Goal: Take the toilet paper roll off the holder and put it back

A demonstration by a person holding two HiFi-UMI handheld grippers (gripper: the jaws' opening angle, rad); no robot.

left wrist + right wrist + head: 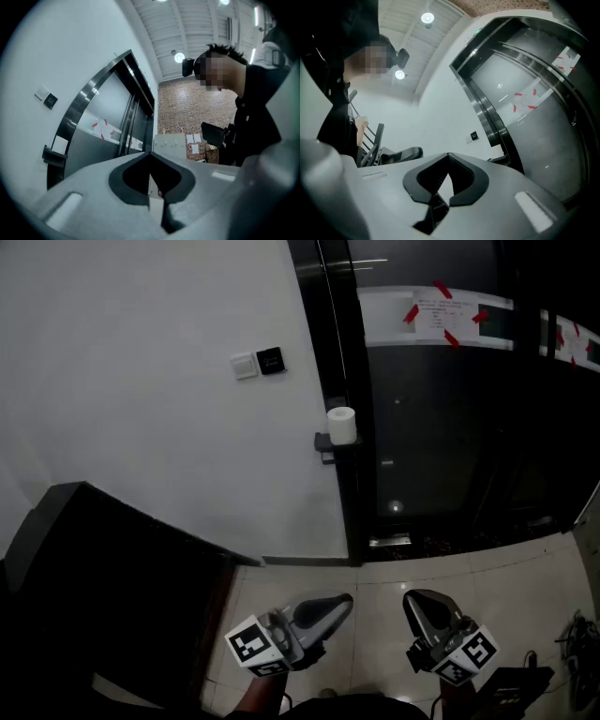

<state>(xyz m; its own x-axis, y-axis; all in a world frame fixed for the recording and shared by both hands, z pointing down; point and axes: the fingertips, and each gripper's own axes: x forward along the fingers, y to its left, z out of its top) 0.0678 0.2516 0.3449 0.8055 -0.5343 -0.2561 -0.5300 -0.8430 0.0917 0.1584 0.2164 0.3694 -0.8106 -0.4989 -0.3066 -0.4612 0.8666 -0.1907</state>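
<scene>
A white toilet paper roll point(341, 425) stands upright on a small dark holder point(325, 444) fixed at the edge of the white wall, beside the dark door frame. In the left gripper view the roll point(59, 143) shows far off at the left on its holder point(53, 157). Both grippers hang low near the floor, well short of the roll. My left gripper point(343, 600) is shut with nothing in it, its jaws meeting point(150, 154). My right gripper point(412, 600) is also shut and empty point(449, 157).
Two wall switches point(258, 362) sit left of the roll. A dark glass door point(441, 437) carries a paper note with red tape point(441, 313). A dark cabinet point(103, 596) fills the lower left. Pale floor tiles point(511, 582) lie ahead, with cables point(577, 657) at the right.
</scene>
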